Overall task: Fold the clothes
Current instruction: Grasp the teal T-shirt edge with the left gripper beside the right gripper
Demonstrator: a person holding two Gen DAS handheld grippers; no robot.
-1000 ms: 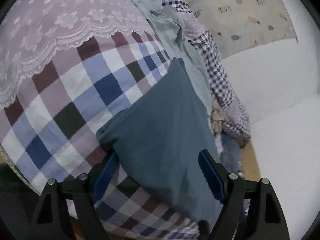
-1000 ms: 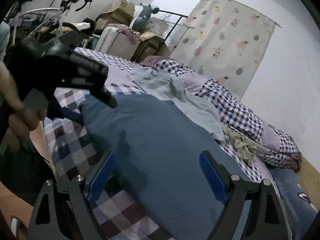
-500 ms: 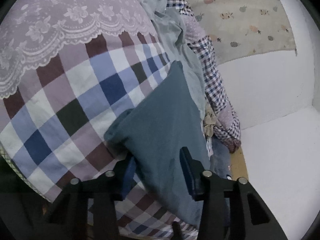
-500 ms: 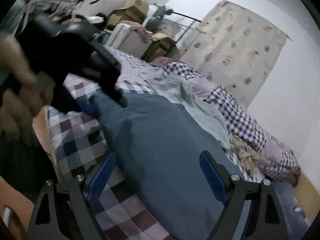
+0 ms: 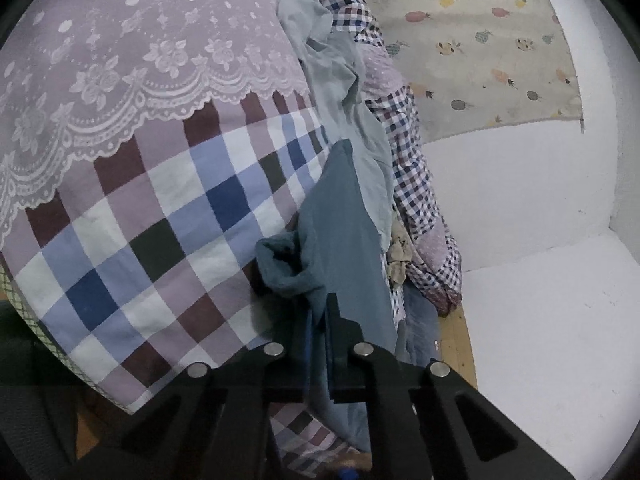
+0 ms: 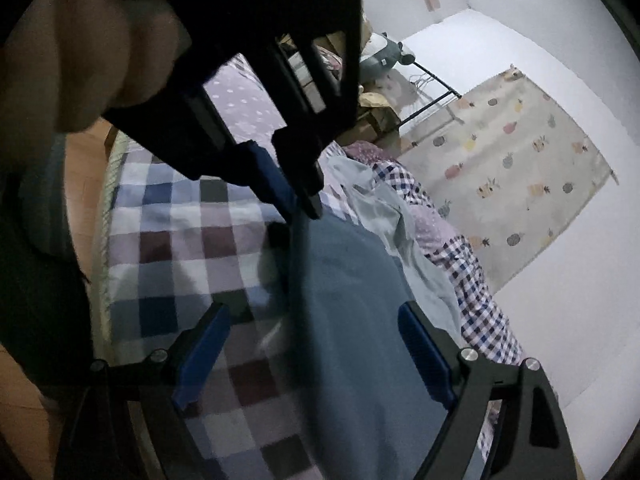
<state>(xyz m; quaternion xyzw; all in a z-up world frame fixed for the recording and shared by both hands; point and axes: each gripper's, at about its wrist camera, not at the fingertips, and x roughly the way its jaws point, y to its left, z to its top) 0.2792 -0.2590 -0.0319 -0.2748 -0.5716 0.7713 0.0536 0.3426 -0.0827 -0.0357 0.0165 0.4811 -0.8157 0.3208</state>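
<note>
White walls (image 5: pixel 520 200) stand around a bed covered by a big checked sheet of blue, white and purple squares (image 5: pixel 168 232). On the wall hangs a pale cloth with little fruit pictures (image 6: pixel 520 168). A purple lace cover (image 5: pixel 120 52) lies farther up the bed.

I am holding a dark teal cloth garment (image 5: pixel 340 224) that lies long and flat on the checked sheet. My left gripper (image 5: pixel 318 336) is squeezed tight on one edge of it, and the cloth bunches up just past my fingers. From the other camera I can see that same gripper (image 6: pixel 298 200) pinching the teal edge, with my hand (image 6: pixel 92 40) wrapped around its handle.

My right gripper (image 6: pixel 316 352) is spread wide and holds nothing. It hangs over the teal garment (image 6: pixel 360 320).

Beside the teal one lies a crumpled light grey-green garment (image 5: pixel 340 92), next to a small-checked blanket (image 5: pixel 412 184).
</note>
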